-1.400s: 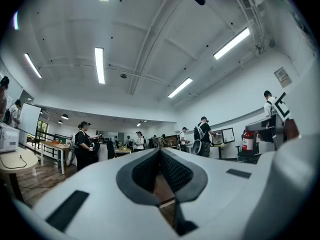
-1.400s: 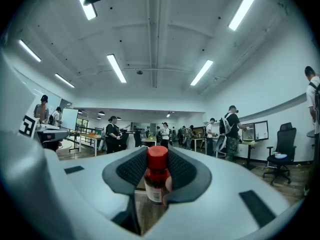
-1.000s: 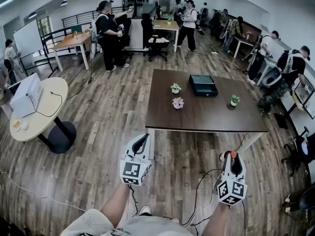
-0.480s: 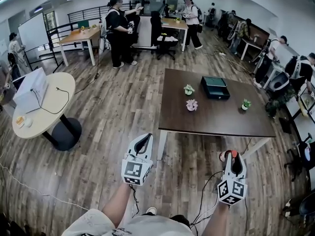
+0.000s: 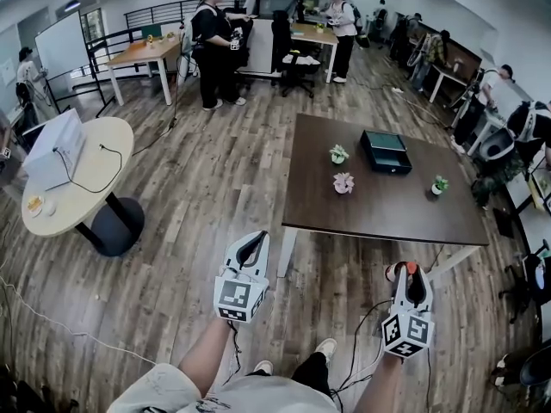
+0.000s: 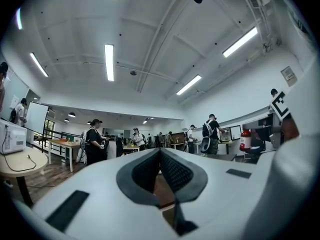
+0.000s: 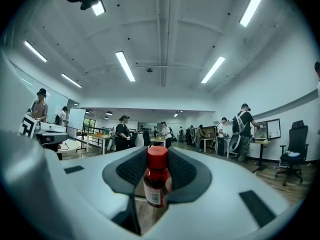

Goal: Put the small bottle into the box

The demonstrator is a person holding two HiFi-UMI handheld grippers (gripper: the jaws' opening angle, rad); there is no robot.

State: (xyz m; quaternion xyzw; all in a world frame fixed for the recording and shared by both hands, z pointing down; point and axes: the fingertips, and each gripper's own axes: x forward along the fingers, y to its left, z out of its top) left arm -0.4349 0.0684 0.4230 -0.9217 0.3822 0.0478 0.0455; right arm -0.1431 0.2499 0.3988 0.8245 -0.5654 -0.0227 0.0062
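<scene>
Currently, item one: your right gripper (image 7: 158, 171), jaws clamped on the small bottle (image 7: 156, 181). The pads press its sides below the red cap (image 7: 157, 157), and the bottle stands upright between them, probably so it can go down base first. Item two: your left gripper (image 6: 161, 159), jaws together at the tips with nothing between them, carried idle beside the right one. Item three: the box (image 5: 385, 151), dark with a greenish top, well ahead of both sets of jaws on the far half of the brown table (image 5: 379, 213); you cannot tell from here whether it stands open. Item four: three little potted plants, two (image 5: 338, 154) (image 5: 343, 182) ahead and left of the right jaws near the box, one (image 5: 440, 185) ahead and right. Room: bare wooden floor (image 5: 215, 188) lies between the jaws and the table's near edge, and cables (image 5: 357, 334) trail just below the right jaws. Bare tabletop between the plants gives a lane straight ahead to the box. Keep the bottle clear of its near wall.
</scene>
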